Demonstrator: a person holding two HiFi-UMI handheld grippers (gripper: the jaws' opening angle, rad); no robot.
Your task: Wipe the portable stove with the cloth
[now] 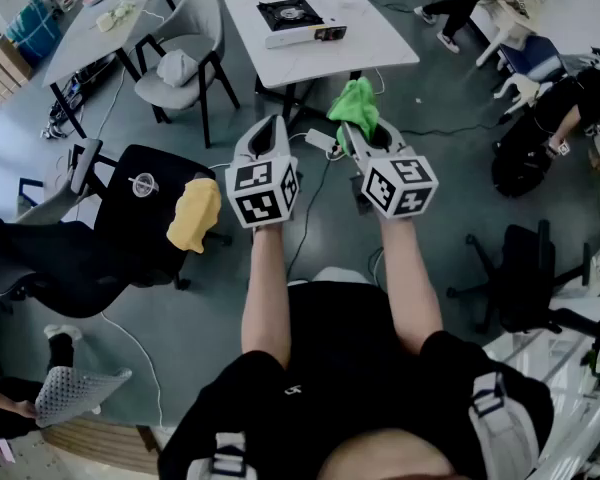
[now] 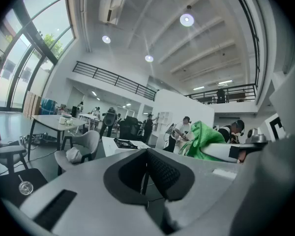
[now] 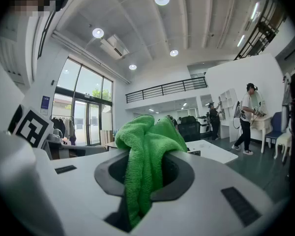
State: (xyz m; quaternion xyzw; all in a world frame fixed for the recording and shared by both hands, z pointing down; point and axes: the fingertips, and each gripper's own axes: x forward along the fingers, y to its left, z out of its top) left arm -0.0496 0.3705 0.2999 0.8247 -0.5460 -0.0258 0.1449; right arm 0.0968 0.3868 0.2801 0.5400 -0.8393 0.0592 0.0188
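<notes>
The right tool [image 1: 361, 136] was closed on the bright green microfibre cloth [image 1: 354, 102]. Its two jaws pinched a fold in the middle of the cloth, and the loose bunch stood up beyond the jaw tips. The left tool [image 1: 271, 130] had its jaws together with nothing between them. The white and black portable gas stove [image 1: 298, 20] stood on the white square bench [image 1: 380, 40], well ahead of both tools and far out of their reach, so I judged that the wiping had not begun. One danger was the grip: only a small part of the cloth was between the jaws, and hard rubbing on the stove could pull it out. The stove looked light, so it could also slide on the bench if the left tool did not hold it steady. White cables [image 1: 317, 144] lay on the floor below the tools and could catch a foot on the way. As for containers, nothing stood on the burner. A small clear glass [image 1: 143, 183] sat on the black chair left of the left tool, and I could not tell what was in it.
</notes>
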